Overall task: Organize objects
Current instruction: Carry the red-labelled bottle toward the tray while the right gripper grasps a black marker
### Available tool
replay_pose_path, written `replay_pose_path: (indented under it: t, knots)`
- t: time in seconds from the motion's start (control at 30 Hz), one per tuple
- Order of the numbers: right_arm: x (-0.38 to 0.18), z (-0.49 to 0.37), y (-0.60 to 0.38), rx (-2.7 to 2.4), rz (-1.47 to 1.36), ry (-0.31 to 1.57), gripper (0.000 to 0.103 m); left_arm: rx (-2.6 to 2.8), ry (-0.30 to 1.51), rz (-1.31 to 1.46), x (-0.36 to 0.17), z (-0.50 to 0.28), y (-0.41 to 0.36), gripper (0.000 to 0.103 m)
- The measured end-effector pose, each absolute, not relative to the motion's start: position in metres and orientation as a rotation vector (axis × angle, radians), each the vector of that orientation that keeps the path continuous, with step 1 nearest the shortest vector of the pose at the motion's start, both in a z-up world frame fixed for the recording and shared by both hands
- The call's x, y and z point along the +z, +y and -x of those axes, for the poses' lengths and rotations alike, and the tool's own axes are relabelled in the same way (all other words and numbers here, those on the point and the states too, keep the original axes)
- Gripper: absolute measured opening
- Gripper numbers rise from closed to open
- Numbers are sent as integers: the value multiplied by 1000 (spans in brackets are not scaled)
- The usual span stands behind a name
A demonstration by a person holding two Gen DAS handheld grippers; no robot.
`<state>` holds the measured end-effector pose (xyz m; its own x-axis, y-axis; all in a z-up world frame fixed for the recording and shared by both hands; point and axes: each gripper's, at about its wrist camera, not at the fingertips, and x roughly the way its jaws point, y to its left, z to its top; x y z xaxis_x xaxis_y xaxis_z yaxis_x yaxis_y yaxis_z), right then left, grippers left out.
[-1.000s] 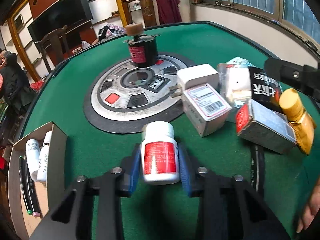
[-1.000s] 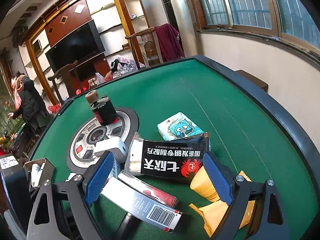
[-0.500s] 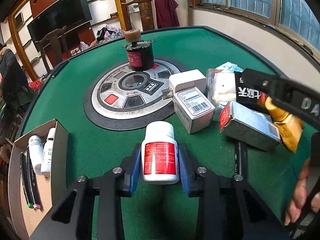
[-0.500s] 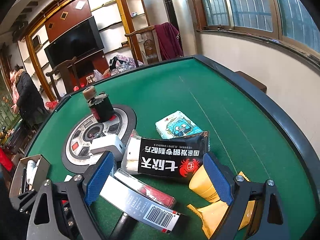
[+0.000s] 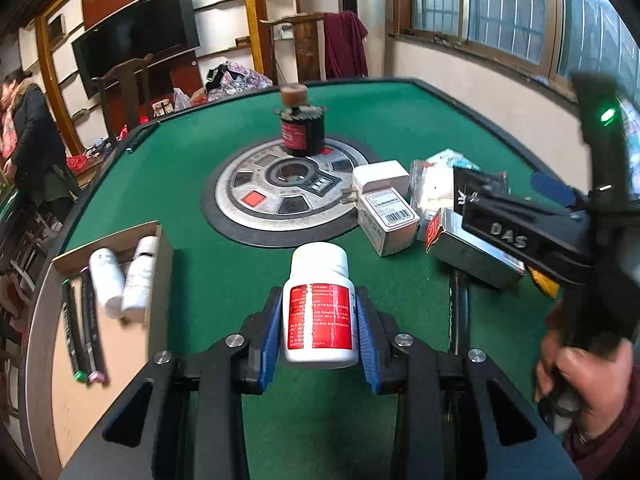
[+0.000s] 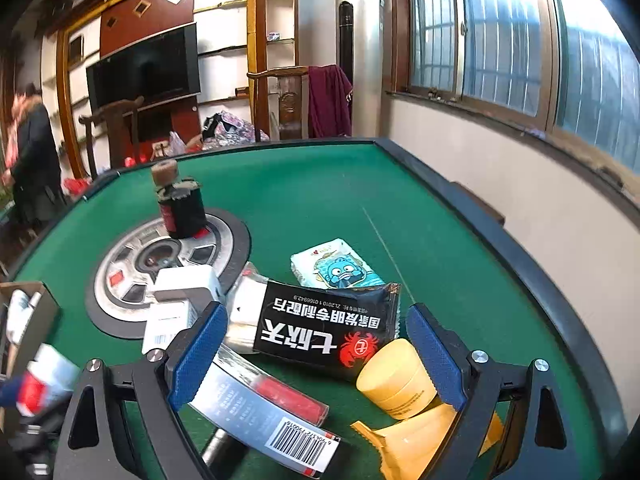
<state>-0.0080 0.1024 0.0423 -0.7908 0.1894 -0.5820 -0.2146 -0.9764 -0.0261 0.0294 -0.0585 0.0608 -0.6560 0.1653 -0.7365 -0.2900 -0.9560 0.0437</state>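
Left gripper (image 5: 320, 332): jaws clamped on the white pill bottle (image 5: 320, 304), blue pads pressed on both sides of its red label. Bottle upright, white cap pointing away from the camera, held above the green desk (image 5: 208, 264).

Left of the left jaws: open cardboard box (image 5: 100, 360) at the desk edge. Inside it two white tubes (image 5: 120, 280) side by side and two dark pens (image 5: 82, 328) along its left side.

Ahead of the left jaws: round grey centre panel (image 5: 280, 192) set in the desk, with a black-and-red jar (image 5: 301, 132) standing on its far edge.

Ahead and right of the left jaws: white charger box (image 5: 386, 216) with a barcode label, then a silver carton (image 5: 472, 252) with a red end.

Right gripper (image 6: 316, 360): jaws wide apart, holding nothing, hovering over the clutter. Person's right hand (image 5: 588, 384) is wrapped round its handle.

Between the right jaws: black snack packet (image 6: 328, 332) with white characters and a red crab logo. Silver carton (image 6: 264, 412) lies under the left pad, barcode end towards the camera. Yellow jar (image 6: 396, 380) sits just inside the right pad, on a yellow wrapper (image 6: 416, 444).

Beyond the packet: tissue pack (image 6: 336, 268) with a blue cartoon face. Pill bottle shows blurred at the lower-left edge of the right view.
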Motion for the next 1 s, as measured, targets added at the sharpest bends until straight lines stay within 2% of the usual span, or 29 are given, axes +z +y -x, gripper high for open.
replay_pose_path:
  t: [0.3, 0.43, 0.5, 0.57, 0.73, 1.0]
  knots:
    - [51, -1, 96, 2743, 828, -34, 94, 2709, 59, 1131, 77, -63, -124, 33]
    - [74, -30, 92, 2804, 803, 2, 94, 2736, -1, 1123, 79, -73, -151, 33]
    - [96, -57, 86, 2871, 728, 15, 103, 2726, -72, 1119, 80, -76, -164, 33]
    - [107, -72, 80, 2963, 719, 50, 103, 2725, -143, 1094, 83, -81, -177, 33]
    - [86, -60, 72, 3042, 1208, 191, 103, 2738, -234, 1031, 95, -99, -203, 33]
    - [48, -45, 55, 2931, 1393, 237, 103, 2824, -319, 998, 105, -127, -261, 33]
